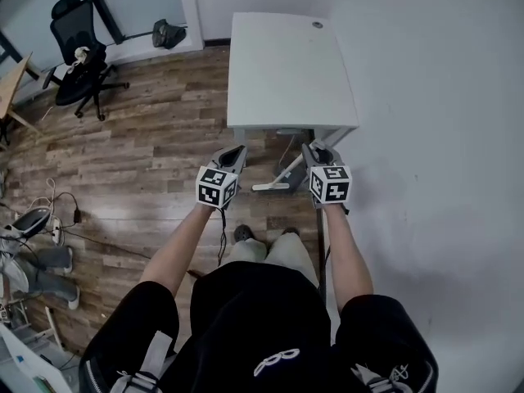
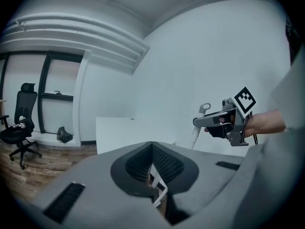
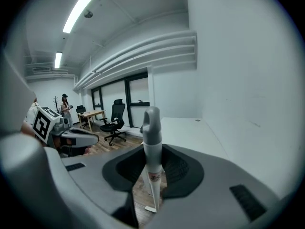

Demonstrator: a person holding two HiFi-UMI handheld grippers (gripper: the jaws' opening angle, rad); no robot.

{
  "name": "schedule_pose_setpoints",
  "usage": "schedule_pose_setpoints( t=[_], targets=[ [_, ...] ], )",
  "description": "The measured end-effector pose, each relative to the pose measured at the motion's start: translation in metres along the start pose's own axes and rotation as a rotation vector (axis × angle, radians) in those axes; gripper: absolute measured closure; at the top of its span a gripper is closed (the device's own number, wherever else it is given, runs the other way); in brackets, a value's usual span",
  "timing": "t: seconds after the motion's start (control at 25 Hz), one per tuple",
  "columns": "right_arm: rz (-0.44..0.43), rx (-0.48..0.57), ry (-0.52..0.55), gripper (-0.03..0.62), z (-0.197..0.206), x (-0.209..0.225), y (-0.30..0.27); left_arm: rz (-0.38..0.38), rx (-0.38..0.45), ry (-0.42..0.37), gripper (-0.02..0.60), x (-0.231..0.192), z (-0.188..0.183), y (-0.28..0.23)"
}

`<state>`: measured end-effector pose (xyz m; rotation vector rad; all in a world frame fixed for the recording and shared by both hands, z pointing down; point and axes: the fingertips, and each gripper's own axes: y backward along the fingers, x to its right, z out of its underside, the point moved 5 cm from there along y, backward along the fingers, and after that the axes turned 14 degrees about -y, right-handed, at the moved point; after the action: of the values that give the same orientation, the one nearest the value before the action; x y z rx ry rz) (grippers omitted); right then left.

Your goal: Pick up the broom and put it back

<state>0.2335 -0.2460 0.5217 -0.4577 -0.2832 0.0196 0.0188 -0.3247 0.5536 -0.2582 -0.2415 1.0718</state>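
My right gripper (image 1: 315, 149) is shut on the pale grey broom handle (image 3: 152, 144), which stands upright between the jaws with its hanging loop on top. The left gripper view shows that same handle (image 2: 196, 131) held in the right gripper (image 2: 206, 121). In the head view the broom's lower end (image 1: 274, 185) reaches down to the floor under the white table's front edge. My left gripper (image 1: 237, 151) hovers beside it to the left, its pads meeting at the tip with nothing between them (image 2: 152, 148). Both grippers are level with each other in front of the table.
A white table (image 1: 286, 72) stands against the white wall (image 1: 442, 137) straight ahead. A black office chair (image 1: 82, 56) is at the far left on the wooden floor. Cables and gear (image 1: 33, 228) lie at the left. A wooden desk (image 3: 93, 114) and a person (image 3: 64, 103) are far off.
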Motion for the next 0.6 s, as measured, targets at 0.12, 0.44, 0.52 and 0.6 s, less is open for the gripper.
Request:
schedule_pose_setpoints(
  t=[0.12, 0.44, 0.52, 0.6],
  targets=[
    [0.063, 0.019, -0.029, 0.479, 0.006, 0.015, 0.023, 0.053, 0.003, -0.015, 0.574, 0.018, -0.002, -0.009],
    [0.249, 0.089, -0.081, 0.479, 0.029, 0.042, 0.093, 0.164, 0.072, -0.075, 0.574, 0.074, -0.015, -0.002],
    [0.283, 0.1, -0.078, 0.479, 0.036, 0.046, 0.11, 0.19, 0.091, -0.084, 0.574, 0.09, -0.019, 0.004],
    [0.32, 0.114, -0.082, 0.479, 0.043, 0.047, 0.127, 0.223, 0.1, -0.102, 0.574, 0.105, -0.023, 0.012]
  ],
)
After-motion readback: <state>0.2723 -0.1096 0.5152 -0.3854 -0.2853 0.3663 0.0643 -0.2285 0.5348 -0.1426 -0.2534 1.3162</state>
